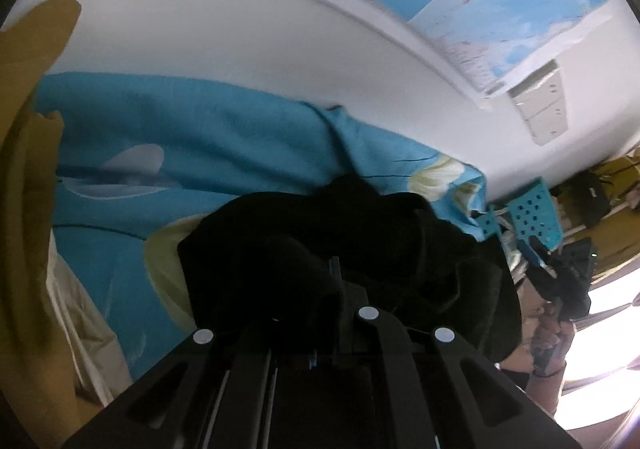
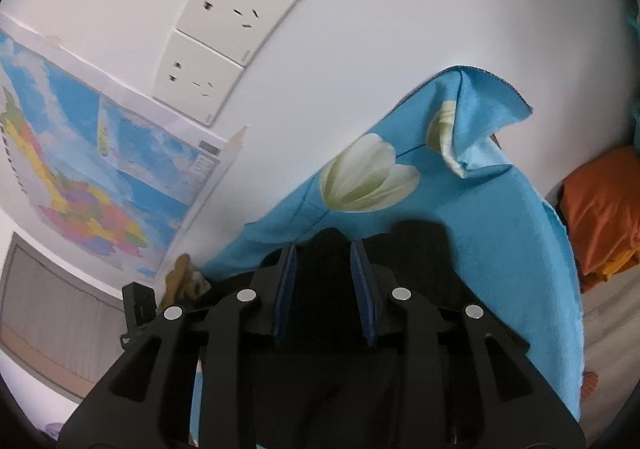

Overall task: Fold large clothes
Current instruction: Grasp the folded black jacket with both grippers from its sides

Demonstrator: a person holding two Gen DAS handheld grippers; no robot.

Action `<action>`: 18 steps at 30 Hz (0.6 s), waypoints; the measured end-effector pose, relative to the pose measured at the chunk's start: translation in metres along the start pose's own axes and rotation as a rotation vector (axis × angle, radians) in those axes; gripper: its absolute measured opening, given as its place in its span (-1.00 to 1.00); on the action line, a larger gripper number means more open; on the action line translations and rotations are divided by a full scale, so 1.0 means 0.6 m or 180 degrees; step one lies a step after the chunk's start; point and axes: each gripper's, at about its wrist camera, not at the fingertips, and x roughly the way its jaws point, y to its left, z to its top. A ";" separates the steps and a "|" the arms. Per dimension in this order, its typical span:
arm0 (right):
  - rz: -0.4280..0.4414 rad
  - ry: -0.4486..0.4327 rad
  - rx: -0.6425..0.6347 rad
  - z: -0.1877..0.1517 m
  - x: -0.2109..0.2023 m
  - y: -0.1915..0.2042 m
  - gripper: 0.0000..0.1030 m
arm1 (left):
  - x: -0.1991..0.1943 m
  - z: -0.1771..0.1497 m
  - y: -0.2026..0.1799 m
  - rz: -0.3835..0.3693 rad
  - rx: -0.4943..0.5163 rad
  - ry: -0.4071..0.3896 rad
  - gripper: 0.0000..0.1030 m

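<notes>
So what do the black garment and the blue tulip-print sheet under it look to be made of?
The black garment looks like a thick, matte knit or fleece: it bunches in soft rounded lumps with no shine, though it is too dark to show the weave. The blue tulip-print sheet looks like thin, smooth woven fabric, perhaps polyester: faint sheen, crisp folded corner, stitched hem.

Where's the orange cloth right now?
In the right wrist view the orange cloth lies at the far right edge, just past the blue flowered sheet, right of the right gripper.
</notes>
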 end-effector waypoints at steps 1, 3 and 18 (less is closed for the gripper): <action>-0.0083 0.0018 -0.0064 -0.002 0.002 0.003 -0.21 | 0.006 0.001 0.006 -0.0014 -0.0035 0.0026 -0.93; -0.0116 0.0046 -0.0184 -0.007 -0.001 0.010 0.30 | 0.011 0.001 0.014 -0.0021 -0.0089 0.0057 -0.92; -0.1092 0.0475 -0.1636 -0.115 0.028 0.060 -0.93 | -0.074 -0.100 -0.084 -0.0113 0.0816 -0.0355 0.61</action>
